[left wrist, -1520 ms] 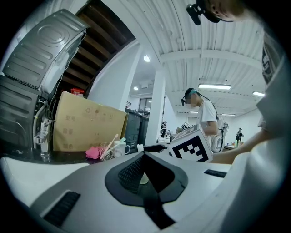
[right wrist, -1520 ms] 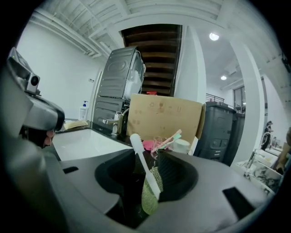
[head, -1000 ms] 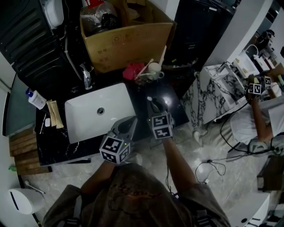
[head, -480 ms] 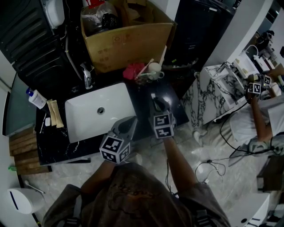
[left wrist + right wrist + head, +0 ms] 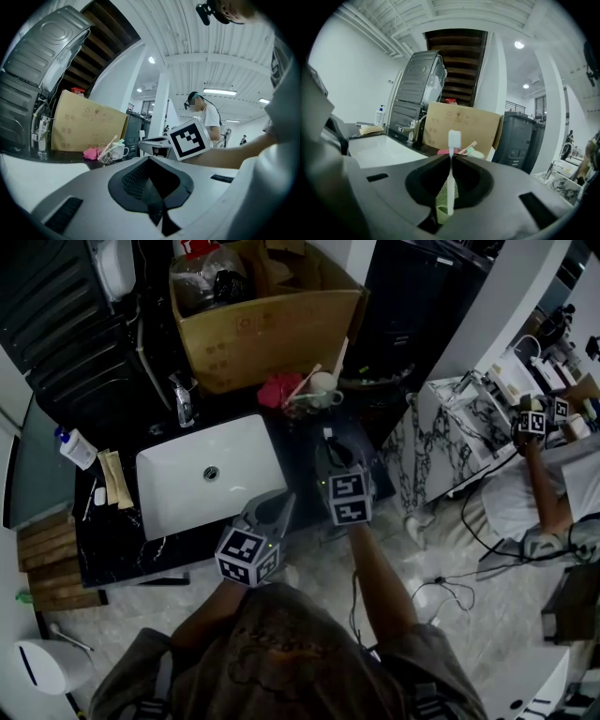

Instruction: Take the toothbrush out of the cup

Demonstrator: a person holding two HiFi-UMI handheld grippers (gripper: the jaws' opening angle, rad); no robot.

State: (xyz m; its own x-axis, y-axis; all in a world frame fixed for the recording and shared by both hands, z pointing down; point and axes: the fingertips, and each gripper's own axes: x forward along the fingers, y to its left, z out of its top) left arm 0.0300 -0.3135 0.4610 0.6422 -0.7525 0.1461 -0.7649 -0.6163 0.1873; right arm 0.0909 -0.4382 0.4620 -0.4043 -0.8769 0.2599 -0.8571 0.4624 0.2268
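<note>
Both grippers' jaws are together: the right gripper (image 5: pixel 451 158) pinches the toothbrush (image 5: pixel 454 139) upright, likely to draw it straight from the cup (image 5: pixel 440 214); the left gripper (image 5: pixel 148 159) is empty.

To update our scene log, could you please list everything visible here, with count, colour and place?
white toothbrush: one, white, upright between the jaws of the right gripper.
cup: one, green, right below that toothbrush.
sink basin: one, white, set in the black counter.
faucet: one, chrome, behind the basin.
cardboard box: one, brown, behind the faucet.
mug: one, white, counter's far edge, by the box.
cloth: one, pink, left of the mug.
soap bottle: one, white with blue top, counter's left end.
second person: one, light shirt, far right.
left gripper: one, grey, jaws together, empty, over the counter's near edge.
right gripper: one, grey, jaws shut on the toothbrush.
</note>
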